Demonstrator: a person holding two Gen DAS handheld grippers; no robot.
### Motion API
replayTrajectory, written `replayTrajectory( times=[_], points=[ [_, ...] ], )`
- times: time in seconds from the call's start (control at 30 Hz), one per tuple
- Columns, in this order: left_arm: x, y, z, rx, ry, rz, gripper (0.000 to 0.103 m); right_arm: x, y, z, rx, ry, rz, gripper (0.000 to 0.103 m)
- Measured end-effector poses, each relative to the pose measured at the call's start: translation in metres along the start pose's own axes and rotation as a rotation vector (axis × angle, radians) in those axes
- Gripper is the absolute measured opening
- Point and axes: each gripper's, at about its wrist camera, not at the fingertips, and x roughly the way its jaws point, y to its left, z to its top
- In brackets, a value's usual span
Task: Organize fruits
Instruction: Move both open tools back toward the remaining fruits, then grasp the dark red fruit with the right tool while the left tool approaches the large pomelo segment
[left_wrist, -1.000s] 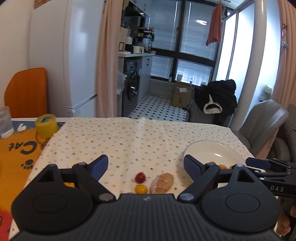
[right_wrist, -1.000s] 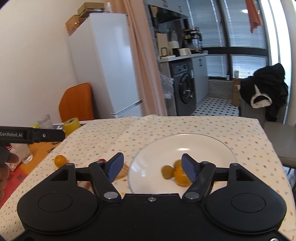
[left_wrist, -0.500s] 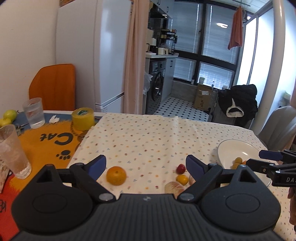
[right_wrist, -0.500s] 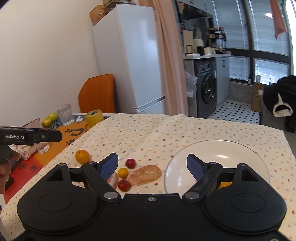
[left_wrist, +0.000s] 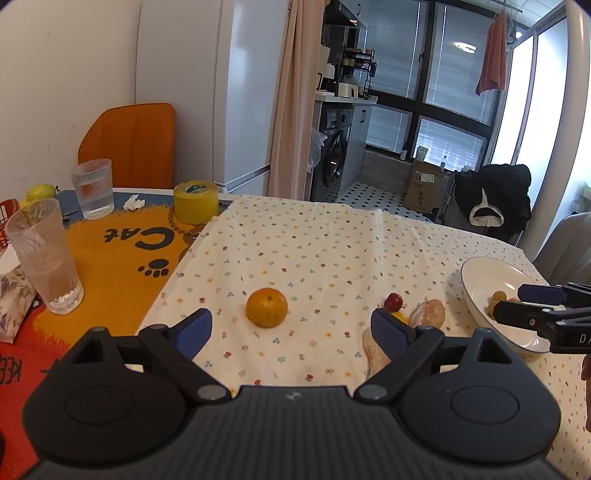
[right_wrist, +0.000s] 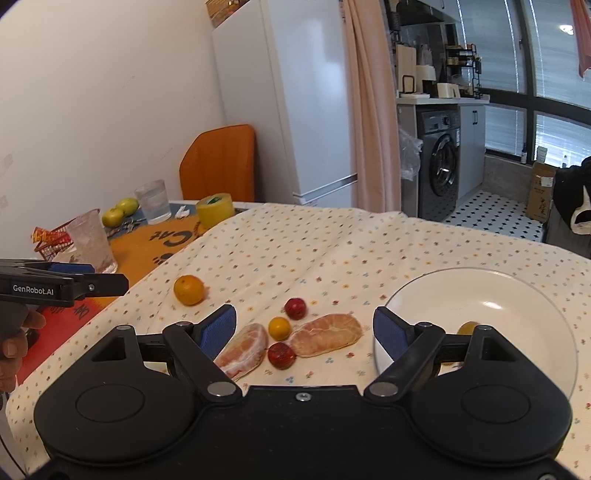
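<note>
We hold both units above the counter (left_wrist: 332, 236), which carries a floral cloth on the right and an orange "Cat" mat (left_wrist: 122, 254) on the left.

Left hand-held gripper (left_wrist: 291, 325): jaws apart, nothing between them; the orange (left_wrist: 266, 307) lies on the cloth just ahead, in line w/ the gap. Right hand-held gripper (right_wrist: 304, 325): jaws apart, empty, poised over the fruit cluster.

Cluster, near to far in the right wrist view: peeled segment (right_wrist: 243, 349), dark red fruit (right_wrist: 281, 355), larger peeled segment (right_wrist: 327, 334), small yellow fruit (right_wrist: 279, 328), red fruit (right_wrist: 295, 308). The two segments flank the small fruits, close together.

White plate (right_wrist: 480, 291) sits to the right of the cluster, near the counter edge; it holds a yellowish fruit (right_wrist: 468, 328), partly hidden by the right finger.

On the mat, approx. mid-depth: frosted glass (left_wrist: 44, 258); farther back, ribbed glass (left_wrist: 92, 188), yellow tape roll (left_wrist: 195, 201), green-yellow fruit (right_wrist: 120, 211).

Beyond the counter: orange chair (left_wrist: 129, 144), white fridge (left_wrist: 207, 92), curtain (left_wrist: 291, 96), washer (right_wrist: 441, 166), tiled floor, windows.
</note>
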Motion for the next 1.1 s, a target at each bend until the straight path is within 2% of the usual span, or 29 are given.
replayTrajectory(
  times=[0.2, 0.33, 0.47, 0.63, 0.87, 1.1],
  points=[
    [0.01, 0.005, -0.008, -0.013, 0.015, 0.001, 0.092, 0.011, 0.003, -0.008, -0.003, 0.039, 0.018, 0.078],
    [0.016, 0.009, -0.013, -0.029, 0.031, 0.003, 0.092, 0.019, 0.007, -0.012, -0.008, 0.056, 0.027, 0.069],
    [0.019, 0.012, -0.016, -0.066, 0.042, -0.039, 0.092, 0.029, 0.008, -0.016, -0.008, 0.082, 0.026, 0.063],
    [0.028, 0.003, -0.019, -0.056, 0.045, -0.045, 0.092, 0.038, 0.009, -0.021, -0.022, 0.097, 0.028, 0.056],
    [0.042, -0.002, -0.024, -0.047, 0.06, -0.05, 0.092, 0.05, 0.008, -0.027, -0.033, 0.123, 0.03, 0.054],
    [0.058, -0.004, -0.031, -0.032, 0.101, -0.048, 0.092, 0.066, 0.008, -0.034, -0.026, 0.149, 0.04, 0.046]
  ],
)
